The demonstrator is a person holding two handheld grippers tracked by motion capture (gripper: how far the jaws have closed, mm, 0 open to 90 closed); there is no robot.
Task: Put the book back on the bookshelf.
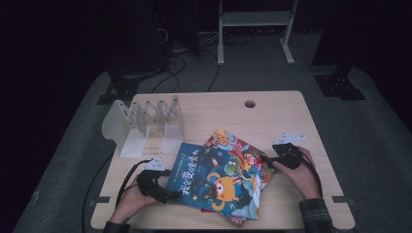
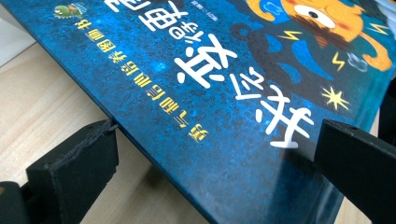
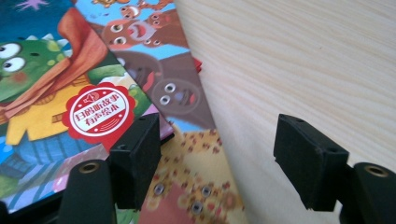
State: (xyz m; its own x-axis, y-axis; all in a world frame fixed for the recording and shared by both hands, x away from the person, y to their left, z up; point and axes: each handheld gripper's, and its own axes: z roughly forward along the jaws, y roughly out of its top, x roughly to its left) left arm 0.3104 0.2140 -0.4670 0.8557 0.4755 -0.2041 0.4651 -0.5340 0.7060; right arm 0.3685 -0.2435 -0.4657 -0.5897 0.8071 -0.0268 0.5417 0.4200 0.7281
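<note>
Now | left hand-held gripper (image 1: 167,194): straddling blue book (image 1: 214,182) | right hand-held gripper (image 1: 266,160): wide | rack (image 1: 145,124) behind

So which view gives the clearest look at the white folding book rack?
The high view: the white book rack stands whole at the table's back left, beyond the blue book. In the left gripper view a pale patch at the top left corner may be its base; I cannot tell. The right gripper view faces books and bare tabletop.
</note>
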